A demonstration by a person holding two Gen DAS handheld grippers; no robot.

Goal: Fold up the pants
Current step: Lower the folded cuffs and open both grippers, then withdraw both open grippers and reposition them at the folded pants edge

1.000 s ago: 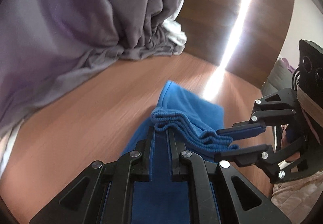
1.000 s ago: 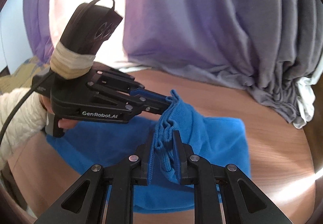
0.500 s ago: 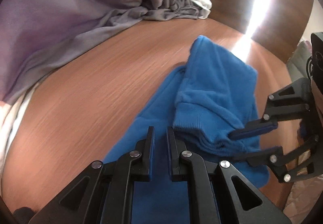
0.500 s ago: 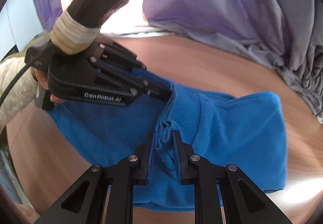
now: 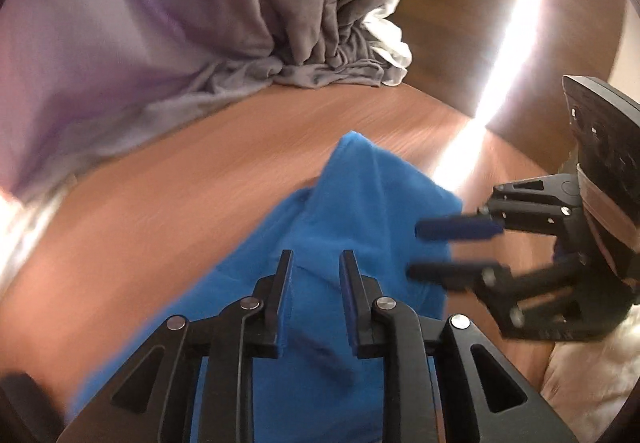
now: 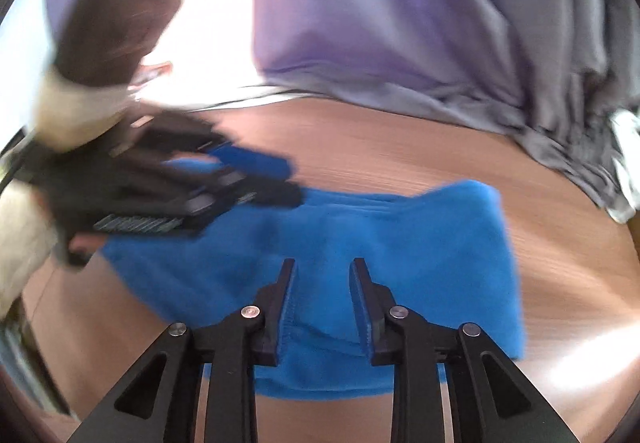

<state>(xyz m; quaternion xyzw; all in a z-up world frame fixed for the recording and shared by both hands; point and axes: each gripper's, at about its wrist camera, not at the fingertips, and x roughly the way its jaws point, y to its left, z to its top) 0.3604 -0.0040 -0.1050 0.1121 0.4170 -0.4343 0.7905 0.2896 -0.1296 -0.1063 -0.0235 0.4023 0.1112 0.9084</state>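
Blue pants point(image 6: 400, 243) lie folded on the wooden desk point(image 6: 400, 147), toward its near edge | left gripper point(image 5: 316, 263) jaws just opening, released, above the cloth | right gripper point(image 6: 322, 271) jaws just opening, released | grey curtain point(image 5: 200, 23) bunches along the far edge

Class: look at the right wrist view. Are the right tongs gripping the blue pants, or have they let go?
Apart: in the right wrist view the right tongs have just been opening, and their pads stand clear of the pants lying on the table.
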